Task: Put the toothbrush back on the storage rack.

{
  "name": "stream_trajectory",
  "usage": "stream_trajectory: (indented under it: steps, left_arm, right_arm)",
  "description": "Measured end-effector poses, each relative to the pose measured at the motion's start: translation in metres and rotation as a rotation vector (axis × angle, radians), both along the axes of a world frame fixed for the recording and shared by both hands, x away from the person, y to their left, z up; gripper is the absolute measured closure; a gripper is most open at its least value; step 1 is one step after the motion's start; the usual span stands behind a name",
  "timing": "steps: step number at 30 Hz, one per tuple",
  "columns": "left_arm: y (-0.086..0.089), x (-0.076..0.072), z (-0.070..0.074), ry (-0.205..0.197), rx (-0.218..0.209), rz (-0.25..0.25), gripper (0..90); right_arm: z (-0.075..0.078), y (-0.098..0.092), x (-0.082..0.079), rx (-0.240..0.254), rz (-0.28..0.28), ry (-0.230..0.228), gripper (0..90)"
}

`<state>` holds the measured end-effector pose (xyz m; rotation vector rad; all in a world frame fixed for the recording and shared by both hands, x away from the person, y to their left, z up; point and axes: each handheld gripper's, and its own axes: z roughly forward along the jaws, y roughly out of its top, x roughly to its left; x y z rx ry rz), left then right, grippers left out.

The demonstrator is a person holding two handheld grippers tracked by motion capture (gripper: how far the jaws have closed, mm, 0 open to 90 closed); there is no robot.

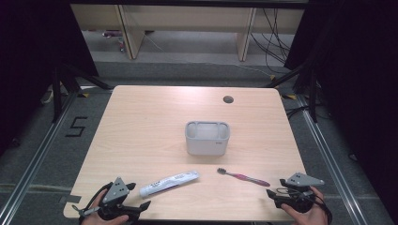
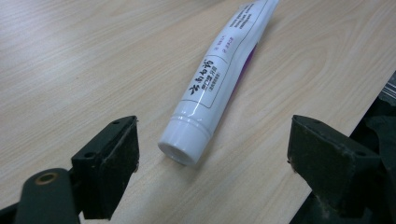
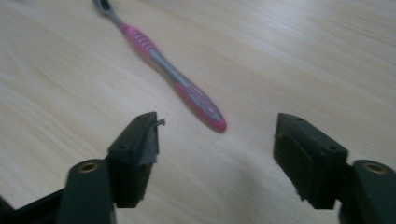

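Note:
A white toothpaste tube (image 1: 169, 183) lies on the wooden table (image 1: 141, 122) near its front edge, cap end toward my left gripper (image 1: 138, 196). In the left gripper view the tube (image 2: 219, 79) lies just ahead of the open left gripper (image 2: 212, 149), its cap between the jaw tips without touching them. A pink and grey toothbrush (image 1: 244, 177) lies to the right, handle end toward my right gripper (image 1: 276, 187). From the right gripper view, the toothbrush (image 3: 173, 74) ends just in front of the open right gripper (image 3: 215, 140). A grey holder box (image 1: 207, 138) stands at mid-table.
A round cable hole (image 1: 228, 99) sits near the table's far edge. Black frame legs and cables stand on the floor to both sides. A person's hands hold both grippers at the table's front edge.

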<state>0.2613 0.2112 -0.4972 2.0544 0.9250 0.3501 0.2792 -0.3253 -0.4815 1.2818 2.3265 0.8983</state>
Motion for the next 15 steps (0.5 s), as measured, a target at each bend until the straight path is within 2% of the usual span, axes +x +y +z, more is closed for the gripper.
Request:
stream_trajectory:
  steps: [2,3,4,5,6,7,9,10,12,13,15]
  left_arm:
    - [0.0000,0.0001,-0.0002,0.001,0.001,0.000,16.2]
    - [0.0006,0.0005,-0.0001,0.000,0.014,-0.003,16.2]
    - [0.0010,0.0003,0.0000,0.001,0.013,-0.009,16.2]
    - [0.0010,0.0003,0.0000,0.001,0.013,-0.009,16.2]
    - [0.0011,0.0000,0.0004,0.000,0.014,-0.007,16.3]
    - [0.0012,0.0000,0.0004,0.001,0.014,-0.008,16.2]
    - [0.0002,-0.0003,-0.0002,0.005,-0.003,0.002,16.2]
    - [0.0002,-0.0003,-0.0003,0.005,-0.003,0.003,16.2]
    - [-0.0003,-0.0004,-0.0005,0.007,-0.010,0.004,16.2]
    - [-0.0002,-0.0001,-0.0006,0.005,-0.008,0.002,16.2]
    - [-0.0001,-0.0001,-0.0006,0.005,-0.008,0.003,16.2]
  right_arm:
    - [0.0021,0.0018,0.0001,-0.019,0.017,0.009,31.5]
    - [0.0028,0.0031,-0.0003,-0.021,0.018,0.022,31.5]
    - [0.0011,0.0026,0.0021,-0.032,0.052,0.009,31.7]
    - [0.0011,0.0026,0.0021,-0.032,0.052,0.009,31.7]
    - [0.0007,0.0063,-0.0005,-0.033,0.027,0.040,32.2]
    - [0.0013,0.0051,0.0014,-0.053,0.050,0.030,32.3]
    - [0.0018,0.0055,0.0027,-0.054,0.069,0.018,32.3]
    - [0.0029,0.0076,0.0008,-0.040,0.046,0.033,32.2]
    - [0.0049,0.0089,0.0001,-0.037,0.034,0.044,32.4]
    - [0.0056,0.0077,0.0016,-0.049,0.052,0.033,32.7]
    - [0.0059,0.0088,0.0010,-0.048,0.041,0.031,32.9]
